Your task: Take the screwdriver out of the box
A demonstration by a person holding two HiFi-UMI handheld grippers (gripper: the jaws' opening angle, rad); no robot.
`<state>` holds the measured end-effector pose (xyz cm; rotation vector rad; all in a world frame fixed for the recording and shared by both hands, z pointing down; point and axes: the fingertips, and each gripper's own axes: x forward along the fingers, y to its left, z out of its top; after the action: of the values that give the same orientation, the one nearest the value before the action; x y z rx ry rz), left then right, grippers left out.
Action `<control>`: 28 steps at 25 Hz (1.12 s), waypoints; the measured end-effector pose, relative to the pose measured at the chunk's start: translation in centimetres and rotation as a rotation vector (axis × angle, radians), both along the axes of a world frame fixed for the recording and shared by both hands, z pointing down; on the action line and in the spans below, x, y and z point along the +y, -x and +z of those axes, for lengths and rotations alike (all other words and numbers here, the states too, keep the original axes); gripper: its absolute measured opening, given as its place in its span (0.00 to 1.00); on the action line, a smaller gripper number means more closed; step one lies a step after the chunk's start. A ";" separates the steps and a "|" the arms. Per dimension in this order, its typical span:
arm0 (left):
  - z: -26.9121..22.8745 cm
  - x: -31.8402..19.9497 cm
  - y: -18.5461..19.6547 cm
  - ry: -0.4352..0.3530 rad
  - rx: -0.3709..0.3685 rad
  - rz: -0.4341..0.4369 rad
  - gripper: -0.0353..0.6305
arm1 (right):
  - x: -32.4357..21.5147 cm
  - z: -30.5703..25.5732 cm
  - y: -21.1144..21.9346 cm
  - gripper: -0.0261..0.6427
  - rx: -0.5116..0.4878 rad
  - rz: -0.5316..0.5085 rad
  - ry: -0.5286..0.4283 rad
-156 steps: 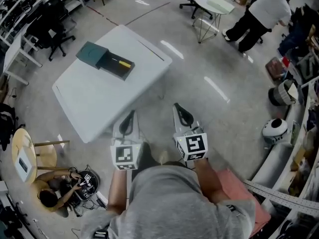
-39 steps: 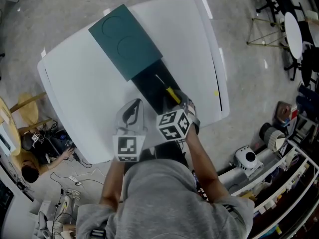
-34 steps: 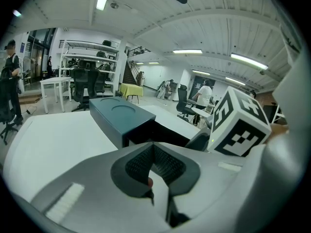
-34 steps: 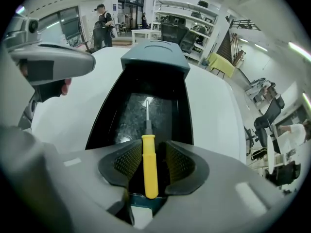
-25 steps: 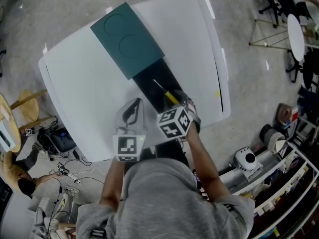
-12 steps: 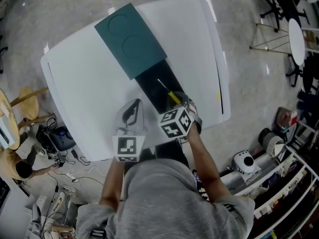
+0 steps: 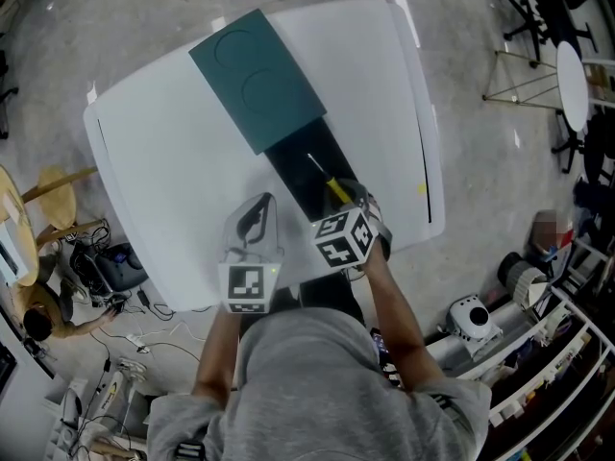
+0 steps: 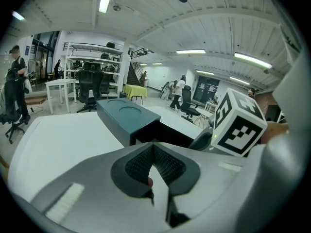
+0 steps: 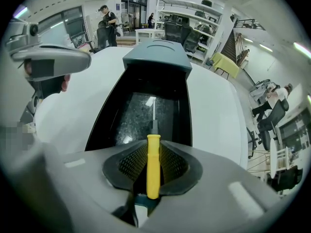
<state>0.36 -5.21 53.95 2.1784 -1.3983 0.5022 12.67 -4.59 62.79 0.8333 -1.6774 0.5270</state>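
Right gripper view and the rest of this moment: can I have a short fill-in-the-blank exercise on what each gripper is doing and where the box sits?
1. The right gripper is shut on the screwdriver by its ____ handle.
2. The box lies on a ____ table.
3. The left gripper has its jaws together with ____ between them.

Missing words: yellow; white; nothing.
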 end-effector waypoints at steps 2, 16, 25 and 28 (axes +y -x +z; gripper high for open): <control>-0.1 0.1 0.1 -0.003 -0.001 0.000 0.07 | -0.1 -0.2 0.1 0.16 -0.016 0.013 0.000; -2.1 0.9 0.4 -0.051 -0.013 0.010 0.07 | -1.0 -3.1 -0.5 0.16 -0.086 0.078 -0.081; -5.2 2.0 1.1 -0.123 -0.029 0.000 0.07 | -0.7 -7.4 -0.4 0.16 -0.157 0.118 -0.176; -6.5 2.5 1.4 -0.154 -0.040 0.000 0.07 | -0.4 -9.2 -0.2 0.16 -0.179 0.117 -0.213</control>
<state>-1.02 -2.73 47.43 2.3011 -1.5030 0.4545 12.85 -4.99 53.57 1.0700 -1.8793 0.5216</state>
